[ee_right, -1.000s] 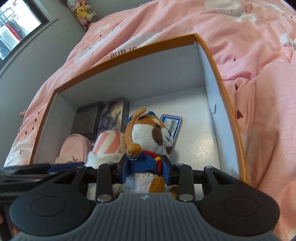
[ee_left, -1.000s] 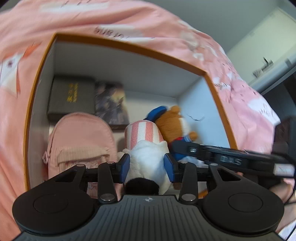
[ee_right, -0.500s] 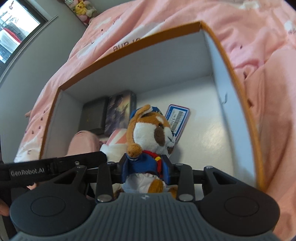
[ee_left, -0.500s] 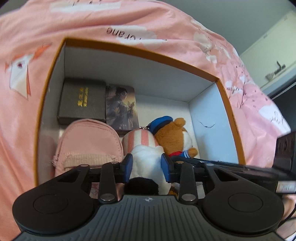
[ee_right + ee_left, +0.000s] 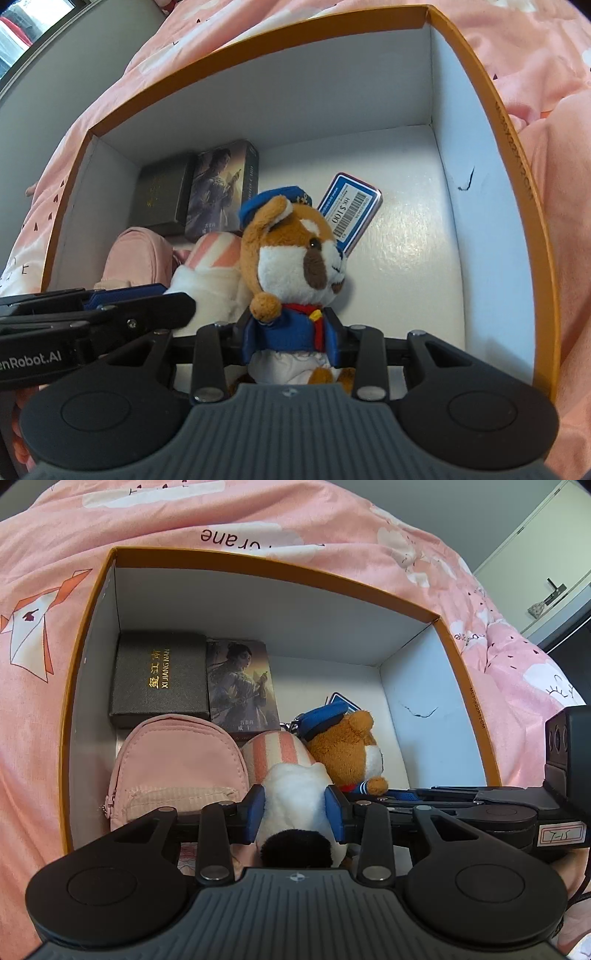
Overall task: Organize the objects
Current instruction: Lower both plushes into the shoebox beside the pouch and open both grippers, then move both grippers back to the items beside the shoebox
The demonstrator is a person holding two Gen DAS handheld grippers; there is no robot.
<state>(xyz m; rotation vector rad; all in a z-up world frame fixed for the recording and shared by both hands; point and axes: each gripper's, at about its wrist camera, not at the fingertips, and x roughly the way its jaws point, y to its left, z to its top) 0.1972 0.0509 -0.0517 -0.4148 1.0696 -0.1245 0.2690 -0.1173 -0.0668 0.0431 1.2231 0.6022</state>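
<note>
At the left of the orange-rimmed box, beside the pink pouch, the left gripper brackets the white-and-striped plush, its jaws opening around it. It should let go only once that toy sits on the floor. To the right, the right gripper clasps the sailor-dog plush by its blue jacket; best lower it upright, clear of the blue card.
</note>
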